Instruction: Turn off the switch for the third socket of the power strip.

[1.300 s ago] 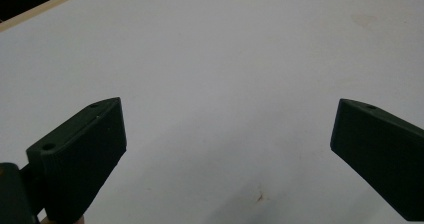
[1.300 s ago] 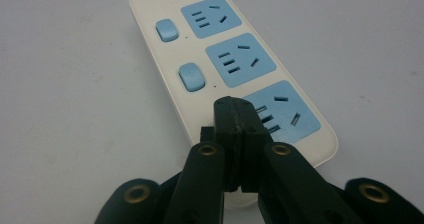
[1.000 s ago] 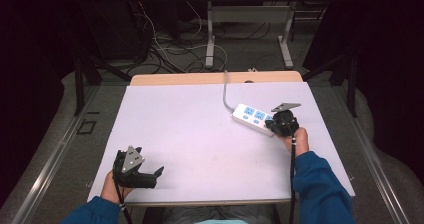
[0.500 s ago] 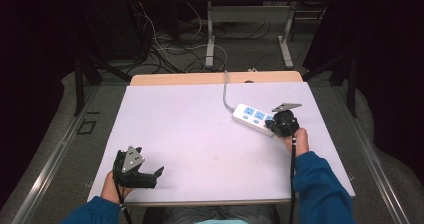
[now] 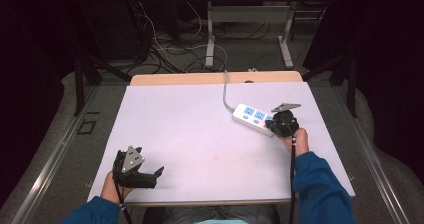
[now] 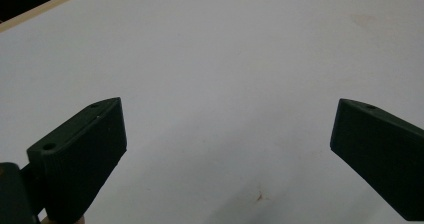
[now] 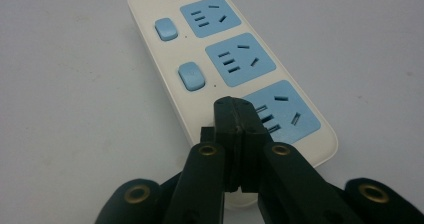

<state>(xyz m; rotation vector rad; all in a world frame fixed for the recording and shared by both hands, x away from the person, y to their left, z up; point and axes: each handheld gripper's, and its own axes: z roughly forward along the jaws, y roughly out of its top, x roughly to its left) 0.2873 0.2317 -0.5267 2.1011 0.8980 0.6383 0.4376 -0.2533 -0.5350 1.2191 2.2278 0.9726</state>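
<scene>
Power strip (image 5: 254, 118): white body, blue socket faces, lying flat on the right half of the table (image 5: 200, 134), angled so its far end points toward the table's back edge. Grey cord (image 5: 226, 91) leaves that far end and runs off over the back edge. In the right gripper view the strip (image 7: 220, 59) shows three blue sockets in a row with two blue rocker switches beside the farther two. All three sockets are bare of plugs.

Right gripper (image 5: 283, 124): sits over the strip's near end. Jaws clenched together, nothing between them; in its own view the closed tips (image 7: 235, 116) lie over the nearest socket's left edge, where a third switch would sit. Cannot tell whether the tips press the strip or hover just above it.

Left gripper (image 5: 150, 176): at the near left corner of the table, well apart from the strip. Jaws released and wide (image 6: 225, 149), with bare tabletop between them.

Room: the strip's near end lies near the table's right edge. Broad open white surface spans the middle and left, between the two grippers. Wooden strip (image 5: 215, 78) along the back edge.
</scene>
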